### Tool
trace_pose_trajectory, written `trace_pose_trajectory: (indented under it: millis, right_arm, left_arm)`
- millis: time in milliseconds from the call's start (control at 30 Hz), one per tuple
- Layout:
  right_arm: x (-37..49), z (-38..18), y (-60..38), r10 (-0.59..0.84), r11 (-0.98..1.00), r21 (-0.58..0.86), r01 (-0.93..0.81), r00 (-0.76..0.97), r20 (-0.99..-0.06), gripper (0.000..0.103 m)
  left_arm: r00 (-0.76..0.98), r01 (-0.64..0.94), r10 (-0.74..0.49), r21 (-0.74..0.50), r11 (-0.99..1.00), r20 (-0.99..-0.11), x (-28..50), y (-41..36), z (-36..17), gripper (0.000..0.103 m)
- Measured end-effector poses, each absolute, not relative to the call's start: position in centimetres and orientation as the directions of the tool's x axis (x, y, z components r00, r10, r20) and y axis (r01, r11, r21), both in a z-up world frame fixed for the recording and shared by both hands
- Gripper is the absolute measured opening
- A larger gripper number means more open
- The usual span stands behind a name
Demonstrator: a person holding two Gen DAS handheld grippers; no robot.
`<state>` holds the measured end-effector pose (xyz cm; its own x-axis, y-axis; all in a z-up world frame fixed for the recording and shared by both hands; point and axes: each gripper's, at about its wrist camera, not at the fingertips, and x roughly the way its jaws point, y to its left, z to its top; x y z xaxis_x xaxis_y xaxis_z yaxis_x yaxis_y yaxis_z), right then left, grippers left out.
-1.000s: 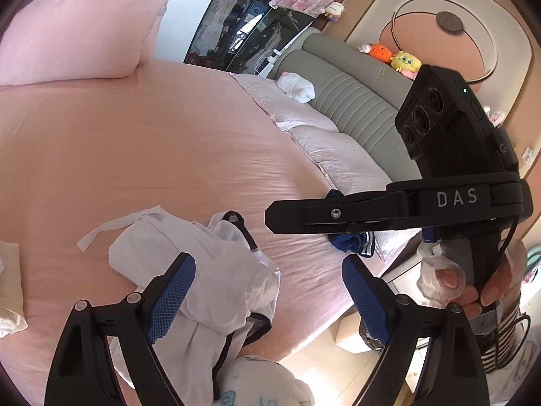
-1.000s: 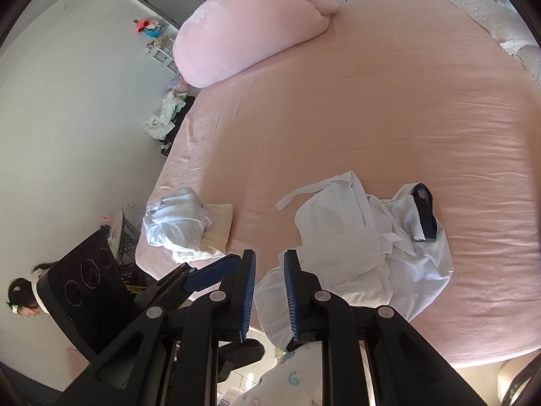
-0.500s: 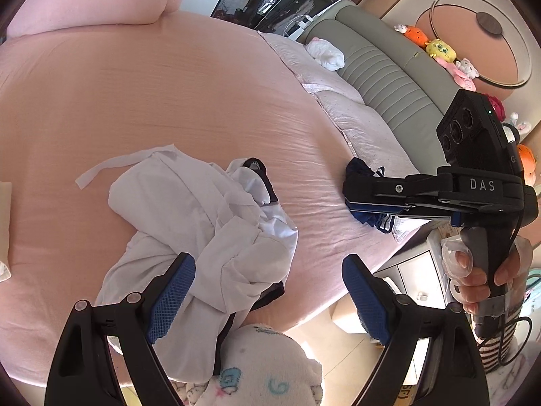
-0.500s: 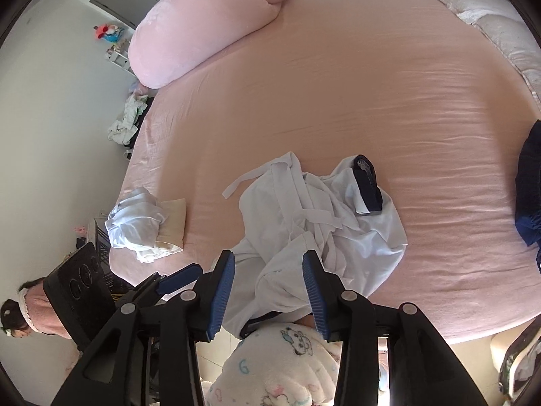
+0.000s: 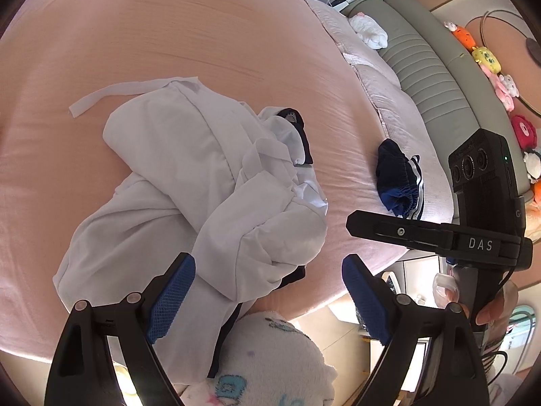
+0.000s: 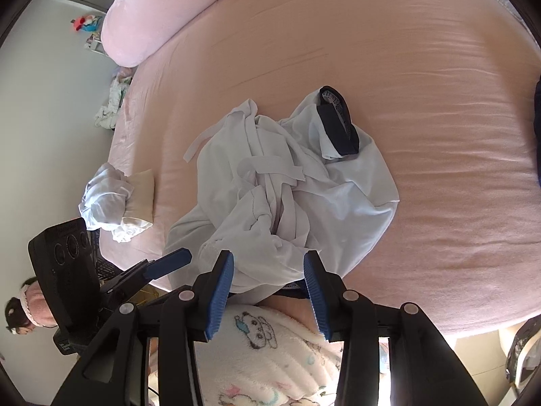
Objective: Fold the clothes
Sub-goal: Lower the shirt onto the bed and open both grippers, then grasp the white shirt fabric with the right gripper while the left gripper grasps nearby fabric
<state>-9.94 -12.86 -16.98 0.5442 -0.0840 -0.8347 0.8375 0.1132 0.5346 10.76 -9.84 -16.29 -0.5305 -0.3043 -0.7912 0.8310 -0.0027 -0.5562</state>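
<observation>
White garment [image 6: 280, 182], crumpled near the front edge of the pink bed [image 6: 422, 67], not yet gripped: left gripper [image 5: 267, 297] wide open, right gripper [image 6: 268, 286] just opened halfway, both empty over its near hem, probably to pick it up.

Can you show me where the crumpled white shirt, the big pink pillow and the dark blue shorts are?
Crumpled white shirt with navy collar [image 6: 270, 182]: right wrist view, middle folds.
Big pink pillow [image 6: 162, 20]: right wrist view, its bulging side.
Dark blue shorts [image 5: 397, 177]: left wrist view, gathered waistband.
</observation>
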Motion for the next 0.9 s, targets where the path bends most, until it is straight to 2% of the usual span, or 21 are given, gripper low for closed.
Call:
trace_pose_trajectory:
  millis: [100, 200, 267, 400, 633, 767, 833, 867, 900]
  right_arm:
    - [-9.7, -17.5, -13.3, -0.080, 0.136, 0.553, 0.822, 0.565, -0.821, 0.043]
    - [-9.2, -16.7, -13.0, -0.143, 0.233, 0.535, 0.812, 0.573, -0.807, 0.043]
    - [-8.3, -16.1, -12.3, -0.201, 0.353, 0.462, 0.814, 0.548, -0.812, 0.043]
    - [-7.4, -16.9, -11.6, -0.194, 0.462, 0.430, 0.776, 0.561, -0.805, 0.043]
    - [-8.1, -19.8, -12.2, -0.148, 0.399, 0.509, 0.763, 0.601, -0.785, 0.043]
    - [-7.6, -19.5, -12.1, -0.160, 0.406, 0.533, 0.742, 0.632, -0.758, 0.041]
    - [-6.8, -19.7, -12.2, -0.151, 0.420, 0.501, 0.756, 0.603, -0.783, 0.027]
    - [-6.7, -19.8, -12.1, -0.143, 0.416, 0.509, 0.754, 0.607, -0.782, 0.005]
    - [-6.5, -19.9, -12.1, -0.135, 0.412, 0.516, 0.751, 0.610, -0.781, 0.005]
  left_arm:
    - [-0.563, 0.797, -0.302, -0.602, 0.049, -0.769, 11.6, -9.9, -16.7, 0.089]
    - [-0.551, 0.783, -0.290, -0.605, 0.146, -0.783, 13.0, -9.9, -17.4, 0.089]
    - [-0.548, 0.766, -0.283, -0.608, 0.210, -0.787, 14.0, -9.9, -17.9, 0.089]
    - [-0.619, 0.660, -0.290, -0.684, 0.310, -0.730, 15.9, -9.5, -18.5, 0.089]
    - [-0.629, 0.653, -0.274, -0.686, 0.322, -0.727, 15.8, -9.9, -17.5, 0.089]
    - [-0.641, 0.640, -0.278, -0.698, 0.321, -0.716, 15.5, -10.8, -17.1, 0.089]
    - [-0.634, 0.652, -0.270, -0.688, 0.318, -0.725, 15.3, -11.1, -16.9, 0.089]
    - [-0.631, 0.658, -0.264, -0.683, 0.317, -0.730, 15.3, -11.2, -16.8, 0.089]
    - [-0.634, 0.657, -0.262, -0.685, 0.314, -0.728, 15.3, -11.2, -16.8, 0.089]
